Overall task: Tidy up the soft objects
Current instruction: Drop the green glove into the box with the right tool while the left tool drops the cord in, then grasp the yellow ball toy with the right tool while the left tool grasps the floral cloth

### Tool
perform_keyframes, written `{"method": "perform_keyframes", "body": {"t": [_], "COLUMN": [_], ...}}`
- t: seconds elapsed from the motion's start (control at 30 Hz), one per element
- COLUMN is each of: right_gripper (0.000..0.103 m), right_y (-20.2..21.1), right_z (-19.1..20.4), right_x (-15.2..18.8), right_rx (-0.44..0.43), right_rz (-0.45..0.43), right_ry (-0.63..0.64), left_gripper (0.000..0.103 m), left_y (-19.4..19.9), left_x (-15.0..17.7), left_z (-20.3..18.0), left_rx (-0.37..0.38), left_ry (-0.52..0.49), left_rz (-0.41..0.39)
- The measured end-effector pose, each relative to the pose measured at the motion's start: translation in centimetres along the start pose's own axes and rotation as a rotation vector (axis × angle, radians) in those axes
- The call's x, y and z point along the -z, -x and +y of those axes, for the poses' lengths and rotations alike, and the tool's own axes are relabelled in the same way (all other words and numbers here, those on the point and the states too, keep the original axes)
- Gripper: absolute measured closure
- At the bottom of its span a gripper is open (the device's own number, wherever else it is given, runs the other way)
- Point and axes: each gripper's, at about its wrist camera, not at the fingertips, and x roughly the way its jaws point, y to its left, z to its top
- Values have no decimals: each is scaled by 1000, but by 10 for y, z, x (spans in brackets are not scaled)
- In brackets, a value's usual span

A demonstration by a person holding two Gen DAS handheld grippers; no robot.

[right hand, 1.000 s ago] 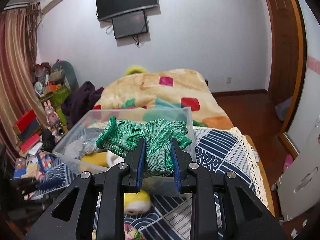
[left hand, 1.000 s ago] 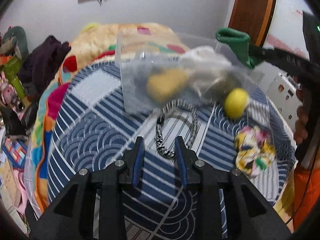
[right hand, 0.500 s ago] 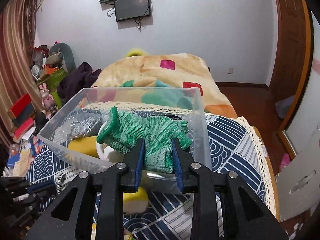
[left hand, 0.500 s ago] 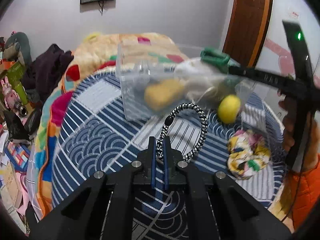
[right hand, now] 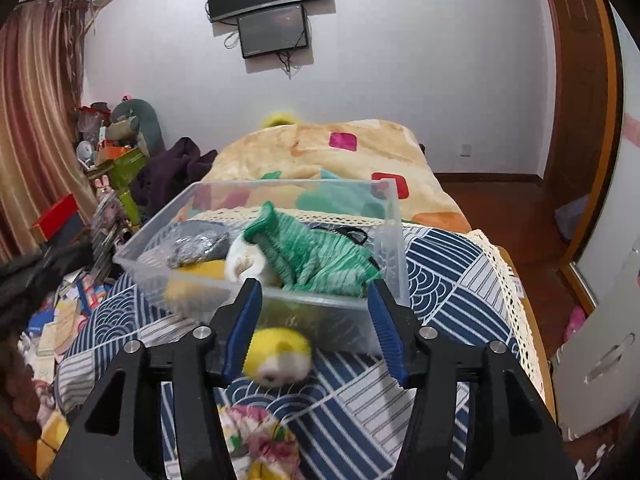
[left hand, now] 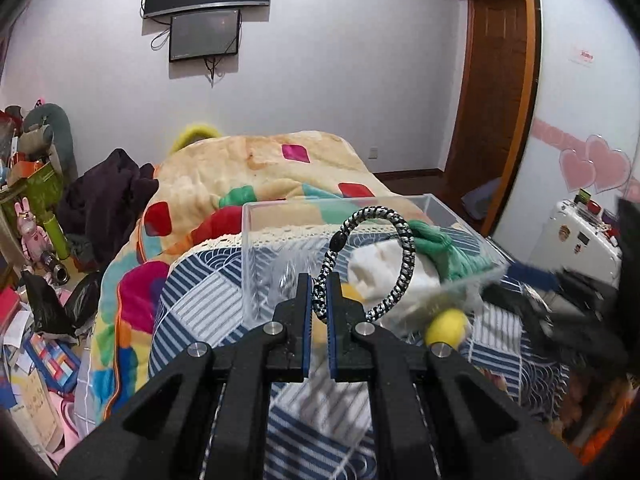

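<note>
My left gripper (left hand: 319, 280) is shut on a black-and-white braided loop (left hand: 402, 258) and holds it up in front of the clear plastic bin (left hand: 256, 280). My right gripper (right hand: 314, 300) is open and empty at the bin's near wall (right hand: 320, 312). A green knit glove (right hand: 316, 256) lies in the bin on a white soft item (right hand: 244, 260), beside a yellow sponge (right hand: 196, 276) and a silver scrubber (right hand: 196, 246). The glove also shows in the left wrist view (left hand: 440, 246). A yellow plush ball (right hand: 278, 356) and a floral scrunchie (right hand: 260, 436) lie on the blue patterned cloth (right hand: 440, 280).
The bin stands on a table covered by the blue cloth with a lace edge (right hand: 516, 292). A bed with a colourful blanket (right hand: 340, 152) lies behind. Clutter and toys (left hand: 36, 240) fill the floor at left. A white case (left hand: 576, 240) stands at right.
My right gripper opened and let the green glove drop into the bin. My left gripper closed on the braided loop and lifted it off the cloth.
</note>
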Motion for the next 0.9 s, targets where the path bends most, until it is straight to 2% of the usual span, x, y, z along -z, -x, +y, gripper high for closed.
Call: {"method": "perform_keyframes", "body": {"t": [0.23,0.33,0.53,0.63,0.67,0.7,0.73,0.8,0.9], "right_gripper": [49,49,49,51,53,62,63,63,64], "right_y": [-8,-22,-45,-50,-50,-50,-49,-44,-32], "right_z": [13,16,17,16,16,16,17,18,18], "right_x": [18,25,31,32,33,32,33,33,31], "right_rx": [-58,-67,-81,-89,-89,-85,-84,-86,-69], "right_rz": [52,101,167,175,173,171,168,152,117], "right_ry": [41,61,50,33,30,32,34,35,36], "left_gripper": [98,97,93,84,80,75,72,66,61], "left_y": [-34,-45,-37,-28,-25,-23,-19,-13,-6], "left_x": [1,5,9,11,12,13,14,16,21], "left_z": [-1,1,1,-2,-3,-5,-6,-8,-13], "left_rx": [-44,-30,-20,-16,-13,-8,-2,3,27], "left_ry": [-8,5,10,4,3,3,3,1,2], "left_rz": [57,96,79,67,63,62,58,52,54]}}
